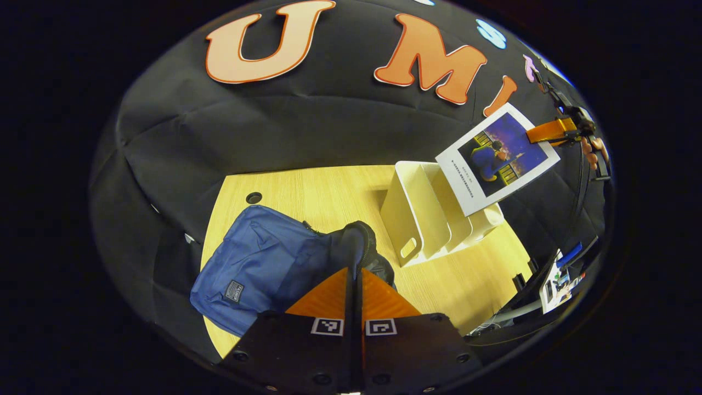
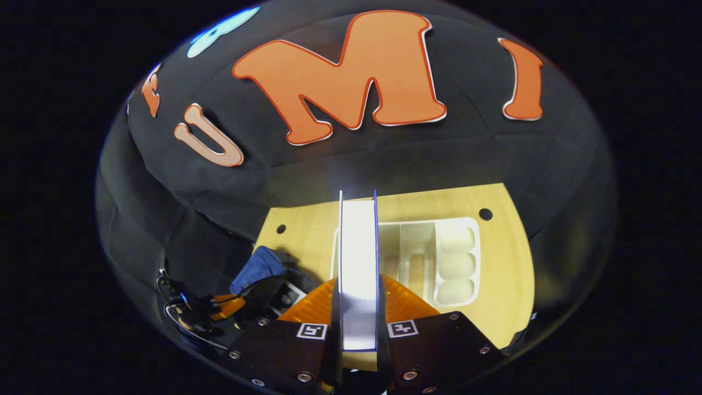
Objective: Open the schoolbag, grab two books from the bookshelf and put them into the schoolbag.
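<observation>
Book [image 2: 358, 263]: clamped edge-on between both fingers of right gripper [image 2: 359, 307], held aloft above white bookshelf [image 1: 422, 219] near bench [image 1: 329, 192] far edge. Schoolbag [image 1: 263, 263]: blue, near bench left edge, its dark flap pinched in left gripper [image 1: 354, 274], fingers narrow.

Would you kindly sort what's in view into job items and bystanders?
Job: schoolbag, book held in the right gripper, white bookshelf, left gripper pinching the bag's flap.
Bystanders: table, clutter at its edge.
</observation>
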### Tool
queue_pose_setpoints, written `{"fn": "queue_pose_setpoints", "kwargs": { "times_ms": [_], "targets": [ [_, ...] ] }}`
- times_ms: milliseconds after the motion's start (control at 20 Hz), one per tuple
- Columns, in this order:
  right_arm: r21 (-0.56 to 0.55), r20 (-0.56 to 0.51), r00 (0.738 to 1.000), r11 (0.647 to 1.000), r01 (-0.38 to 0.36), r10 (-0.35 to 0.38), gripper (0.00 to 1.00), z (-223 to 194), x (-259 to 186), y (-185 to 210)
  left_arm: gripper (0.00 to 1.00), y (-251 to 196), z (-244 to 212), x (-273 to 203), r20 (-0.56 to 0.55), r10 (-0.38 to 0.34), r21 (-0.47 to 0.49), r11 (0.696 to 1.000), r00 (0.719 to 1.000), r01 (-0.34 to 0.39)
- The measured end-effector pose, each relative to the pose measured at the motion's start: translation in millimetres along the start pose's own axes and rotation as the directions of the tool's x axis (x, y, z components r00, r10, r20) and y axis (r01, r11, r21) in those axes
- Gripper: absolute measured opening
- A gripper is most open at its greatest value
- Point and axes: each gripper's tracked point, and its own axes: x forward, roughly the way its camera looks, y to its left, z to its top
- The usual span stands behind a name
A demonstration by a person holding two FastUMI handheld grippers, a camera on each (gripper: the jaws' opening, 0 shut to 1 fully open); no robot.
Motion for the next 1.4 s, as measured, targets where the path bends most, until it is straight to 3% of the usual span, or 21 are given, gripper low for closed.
{"fn": "queue_pose_setpoints", "kwargs": {
  "times_ms": [400, 600, 750, 1000, 1400],
  "targets": [
    [0.183, 0.007, 0.974, 0.957, -0.225, 0.228, 0.24, -72, 14, 40, 0.01, 14, 21, -11, 0.018, 0.038, 0.077, 0.996, 0.999, -0.039],
    [0.263, -0.008, 0.952, 0.919, -0.293, 0.305, 0.24, -106, 33, 64, 0.01, 20, 27, -16, 0.023, 0.051, 0.074, 0.996, 0.998, -0.052],
    [0.297, -0.035, 0.948, 0.909, -0.292, 0.316, 0.24, -136, 54, 80, 0.0, 16, 25, -16, 0.017, 0.046, 0.075, 0.996, 0.999, -0.047],
    [0.392, -0.052, 0.922, 0.857, -0.334, 0.383, 0.24, -168, 84, 110, 0.0, 14, 27, -17, 0.015, 0.047, 0.081, 0.996, 0.999, -0.049],
    [0.425, -0.013, 0.937, 0.85, -0.31, 0.348, 0.24, -185, 114, 124, 0.0, 2, 32, -22, 0.017, 0.042, 0.064, 0.997, 0.999, -0.044]
  ]
}}
